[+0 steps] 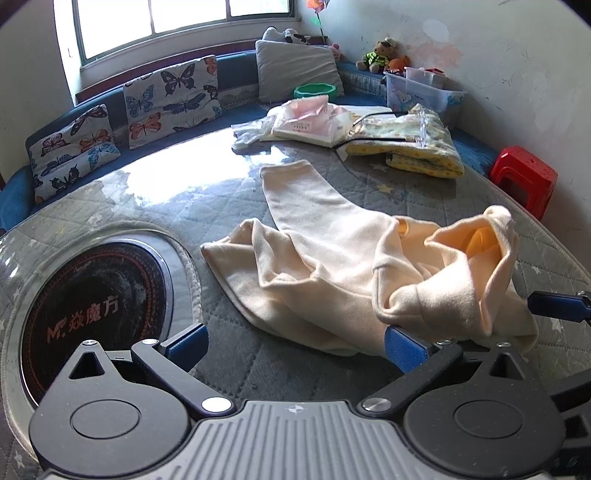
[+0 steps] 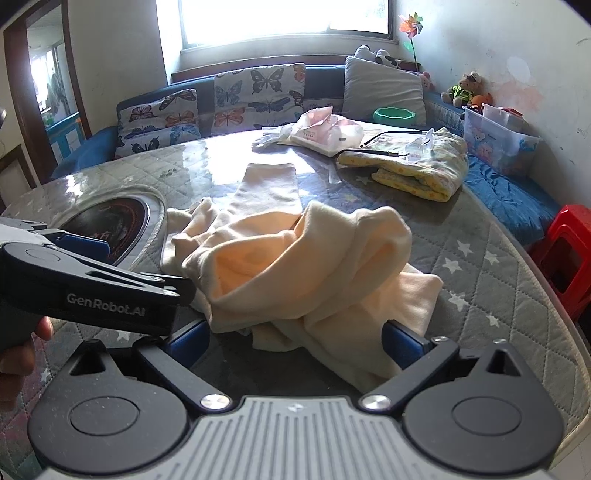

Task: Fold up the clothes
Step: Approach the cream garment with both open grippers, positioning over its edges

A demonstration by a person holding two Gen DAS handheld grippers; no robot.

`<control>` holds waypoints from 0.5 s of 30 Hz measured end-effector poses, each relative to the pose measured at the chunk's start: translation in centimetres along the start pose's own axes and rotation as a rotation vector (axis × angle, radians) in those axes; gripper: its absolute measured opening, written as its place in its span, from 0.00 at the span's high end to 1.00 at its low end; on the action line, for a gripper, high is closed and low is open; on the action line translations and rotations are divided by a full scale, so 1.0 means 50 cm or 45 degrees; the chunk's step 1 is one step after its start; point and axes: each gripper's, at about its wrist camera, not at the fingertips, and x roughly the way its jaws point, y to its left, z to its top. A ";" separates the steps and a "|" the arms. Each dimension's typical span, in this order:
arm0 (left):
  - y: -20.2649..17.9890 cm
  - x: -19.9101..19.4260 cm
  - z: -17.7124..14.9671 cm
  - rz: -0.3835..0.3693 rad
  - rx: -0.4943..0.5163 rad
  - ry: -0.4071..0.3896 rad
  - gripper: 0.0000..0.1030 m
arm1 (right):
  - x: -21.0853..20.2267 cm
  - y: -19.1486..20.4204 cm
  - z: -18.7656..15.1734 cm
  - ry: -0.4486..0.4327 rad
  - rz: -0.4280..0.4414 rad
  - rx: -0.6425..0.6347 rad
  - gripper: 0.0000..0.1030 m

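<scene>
A cream garment lies crumpled on the quilted table, one leg stretched flat toward the window (the rest is bunched near the grippers). The left gripper is spread wide at its near edge, holding nothing. The right gripper is also wide apart, cloth lying between its fingers.

We look into a lived-in room of a home. Ahead of the claws lies a round table under a quilted, star-printed cover, with a built-in cooktop to the fore left. Beyond it a blue bench seat wraps the walls below a bright window, carrying butterfly cushions, a grey pillow and soft toys. To the far right we see a plastic storage box and a red stool.
</scene>
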 end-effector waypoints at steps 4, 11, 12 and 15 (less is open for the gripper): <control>0.012 -0.006 0.011 -0.016 -0.004 -0.019 0.01 | -0.007 -0.017 0.006 -0.015 0.003 0.012 0.04; 0.037 -0.033 0.037 -0.104 0.005 -0.078 0.01 | -0.037 -0.053 0.025 -0.066 0.019 0.054 0.06; 0.039 -0.035 0.041 -0.112 0.002 -0.086 0.01 | -0.041 -0.059 0.029 -0.076 0.020 0.061 0.07; 0.043 -0.031 0.056 -0.129 -0.016 -0.091 0.08 | -0.050 -0.076 0.043 -0.103 0.033 0.101 0.09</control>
